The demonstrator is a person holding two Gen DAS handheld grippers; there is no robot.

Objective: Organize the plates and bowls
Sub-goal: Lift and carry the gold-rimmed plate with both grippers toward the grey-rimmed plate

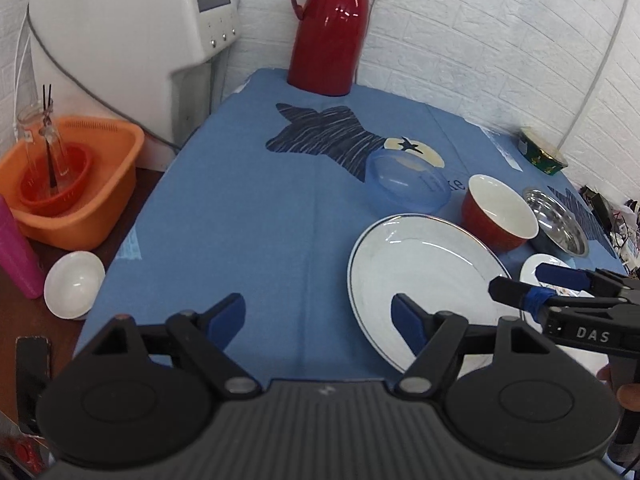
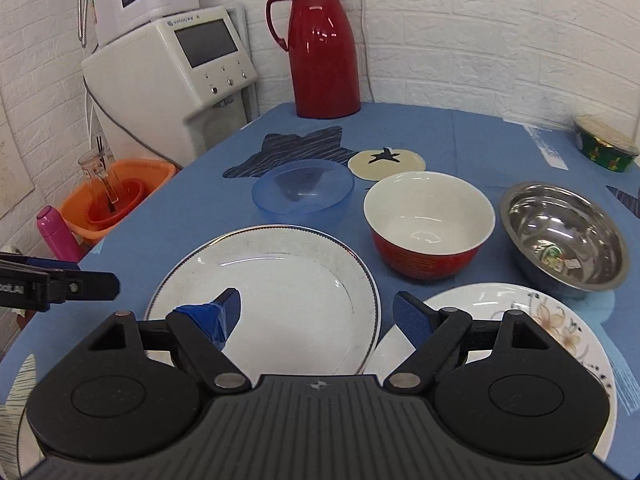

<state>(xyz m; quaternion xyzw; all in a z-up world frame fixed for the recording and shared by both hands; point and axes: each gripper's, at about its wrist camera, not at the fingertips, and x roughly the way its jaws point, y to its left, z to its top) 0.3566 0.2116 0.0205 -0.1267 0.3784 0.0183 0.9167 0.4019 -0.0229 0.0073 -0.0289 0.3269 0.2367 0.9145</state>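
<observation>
Judging by the spread, nothing's stacked yet: your left gripper (image 1: 318, 316) and right gripper (image 2: 316, 314), jaws spread and empty, hover over the white plate (image 2: 280, 280).

Three bowls (image 2: 428, 224) sit behind two plates (image 2: 280, 296), seemingly just apart.

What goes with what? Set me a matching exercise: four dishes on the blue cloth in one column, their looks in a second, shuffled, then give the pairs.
Column one:
1. bowl beside the steel bowl
2. plate under the right tool
3. bowl nearest the thermos
4. plate at the right edge

Column two:
A. see-through blue plastic
B. white with flower print
C. red outside, white inside
D. white with thin dark rim line

Pairs: 1-C, 2-D, 3-A, 4-B
</observation>
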